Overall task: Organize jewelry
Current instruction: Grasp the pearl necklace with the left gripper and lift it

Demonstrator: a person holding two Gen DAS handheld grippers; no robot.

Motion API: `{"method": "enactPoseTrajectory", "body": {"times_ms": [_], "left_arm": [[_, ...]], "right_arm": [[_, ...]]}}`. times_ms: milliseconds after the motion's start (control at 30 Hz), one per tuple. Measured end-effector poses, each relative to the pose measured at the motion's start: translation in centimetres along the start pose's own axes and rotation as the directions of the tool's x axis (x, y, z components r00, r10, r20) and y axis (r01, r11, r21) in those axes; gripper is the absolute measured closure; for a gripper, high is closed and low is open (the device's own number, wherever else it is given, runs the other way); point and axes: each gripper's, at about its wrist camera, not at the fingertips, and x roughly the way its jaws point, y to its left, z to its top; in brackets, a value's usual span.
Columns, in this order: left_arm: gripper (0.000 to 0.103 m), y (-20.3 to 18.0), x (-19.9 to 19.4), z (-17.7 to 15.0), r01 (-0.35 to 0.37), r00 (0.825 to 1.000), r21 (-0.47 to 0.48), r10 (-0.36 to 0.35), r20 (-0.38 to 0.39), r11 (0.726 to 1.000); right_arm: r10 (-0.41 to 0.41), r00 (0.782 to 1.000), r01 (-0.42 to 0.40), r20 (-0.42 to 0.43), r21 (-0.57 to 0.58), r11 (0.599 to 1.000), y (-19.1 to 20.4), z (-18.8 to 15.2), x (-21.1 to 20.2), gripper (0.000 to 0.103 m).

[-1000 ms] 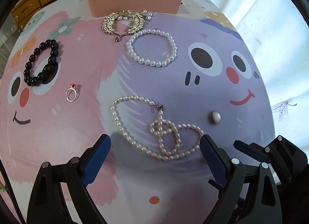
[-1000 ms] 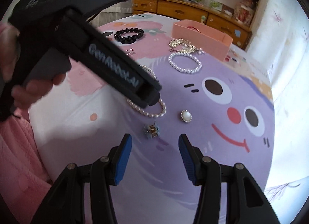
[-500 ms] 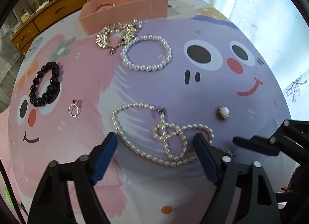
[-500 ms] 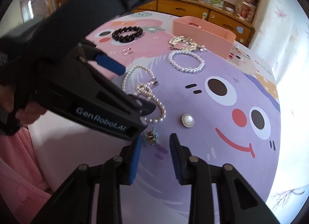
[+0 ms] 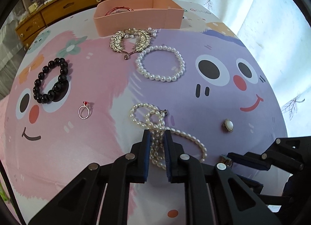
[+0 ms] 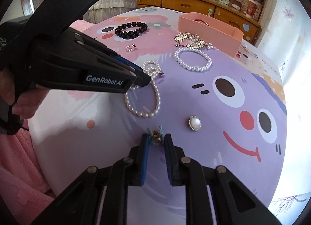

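Note:
My left gripper (image 5: 157,137) is shut on the bunched strands of a long pearl necklace (image 5: 147,116) that lies on the cartoon-printed table; it also shows in the right wrist view (image 6: 142,98). My right gripper (image 6: 156,141) is shut on a small blue-and-gold ornament (image 6: 155,136) at the table's near edge. A pearl button brooch (image 6: 195,123) lies just right of it. A pink tray (image 5: 136,18) stands at the far side.
A pearl bracelet (image 5: 161,66), a gold leaf hairpiece (image 5: 130,40), a black bead bracelet (image 5: 51,80) and a ring with a red stone (image 5: 84,110) lie on the table. A wooden drawer unit (image 6: 196,4) stands behind.
Both grippers have closed: the left one moved forward and shut on the pearl necklace, bunching its strands. The right one shut on the small ornament.

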Motion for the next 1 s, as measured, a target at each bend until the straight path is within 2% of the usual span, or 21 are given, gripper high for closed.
{"method": "enactPoseTrajectory", "body": {"times_ms": [67,100,133,267,367,700,800,867,1000], "left_arm": [[0.094,0.4,-0.1,0.0,0.018,1.000,-0.027,-0.018,-0.002,0.999],[0.100,0.6,-0.2,-0.1,0.032,0.999,-0.041,-0.032,-0.001,0.999],[0.101,1.0,-0.4,-0.1,0.055,0.998,-0.051,-0.055,-0.003,0.997],[0.101,1.7,-0.5,-0.4,0.058,0.998,-0.054,-0.058,-0.011,0.997],[0.101,2.3,-0.7,-0.7,0.062,0.998,-0.071,-0.063,-0.018,0.996],[0.101,3.7,-2.7,-0.7,0.084,0.996,-0.075,-0.083,0.015,0.994],[0.101,4.1,-3.6,-0.1,0.091,0.996,-0.069,-0.090,0.019,0.993],[0.101,4.2,-4.3,0.4,0.069,0.997,-0.042,-0.068,0.025,0.997],[0.101,4.7,-6.2,1.8,0.073,0.995,-0.027,-0.071,0.069,0.997]], "right_arm": [[0.017,1.000,-0.017,-0.005,0.043,0.999,-0.2,0.1,0.0,0.087],[0.030,1.000,-0.030,-0.005,0.074,0.997,-0.5,0.2,-0.1,0.087],[0.051,0.999,-0.050,-0.006,0.116,0.992,-0.8,0.2,-0.1,0.087],[0.112,0.994,-0.108,-0.001,0.263,0.959,-2.0,0.0,0.0,0.087],[0.114,0.993,-0.109,0.002,0.314,0.943,-2.4,0.0,0.1,0.087],[0.092,0.996,-0.093,0.019,0.340,0.936,-2.6,1.0,-0.5,0.087],[0.087,0.996,-0.094,0.035,0.354,0.931,-2.6,1.6,-0.9,0.087],[0.080,0.996,-0.092,0.047,0.364,0.927,-2.7,2.0,-1.2,0.087],[0.064,0.995,-0.091,0.083,0.383,0.919,-3.0,3.1,-1.8,0.088]]}}
